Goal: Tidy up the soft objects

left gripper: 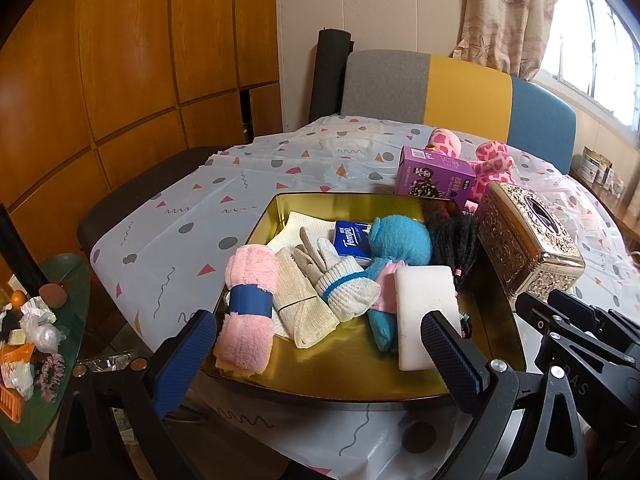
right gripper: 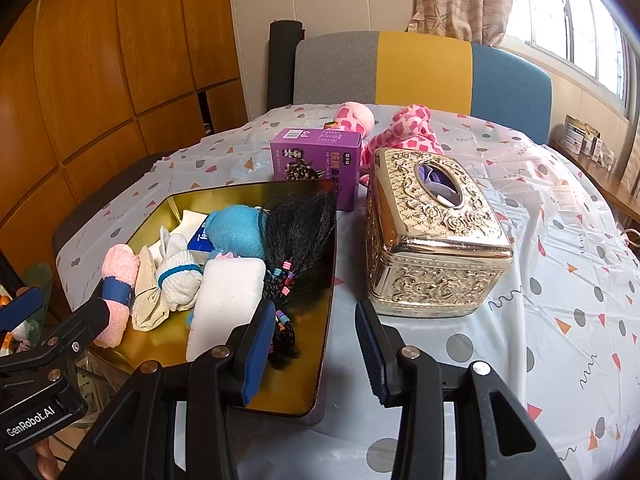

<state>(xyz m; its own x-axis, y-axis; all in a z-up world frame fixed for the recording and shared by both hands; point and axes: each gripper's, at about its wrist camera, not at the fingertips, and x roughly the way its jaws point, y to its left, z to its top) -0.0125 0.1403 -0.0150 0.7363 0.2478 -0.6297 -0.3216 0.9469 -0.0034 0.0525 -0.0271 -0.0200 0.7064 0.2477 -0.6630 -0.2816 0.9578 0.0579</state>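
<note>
A gold tray (left gripper: 340,376) (right gripper: 308,360) on the table holds a rolled pink towel (left gripper: 248,300) (right gripper: 118,280), a beige cloth (left gripper: 304,304), a white glove (left gripper: 344,284), a Tempo tissue pack (left gripper: 352,238), a blue plush doll (left gripper: 400,240) (right gripper: 236,232) with black braided hair (right gripper: 296,232), and a white sponge block (left gripper: 424,312) (right gripper: 224,304). My left gripper (left gripper: 320,356) is open and empty over the tray's near edge. My right gripper (right gripper: 316,348) is open and empty above the tray's right rim. A pink spotted plush (left gripper: 488,164) (right gripper: 408,132) lies on the table behind the tray.
A purple box (left gripper: 436,176) (right gripper: 320,160) stands behind the tray. An ornate gold tissue box (left gripper: 528,244) (right gripper: 432,236) stands right of the tray. A chair (left gripper: 460,92) is across the table. A green side table (left gripper: 44,340) with clutter is at the left.
</note>
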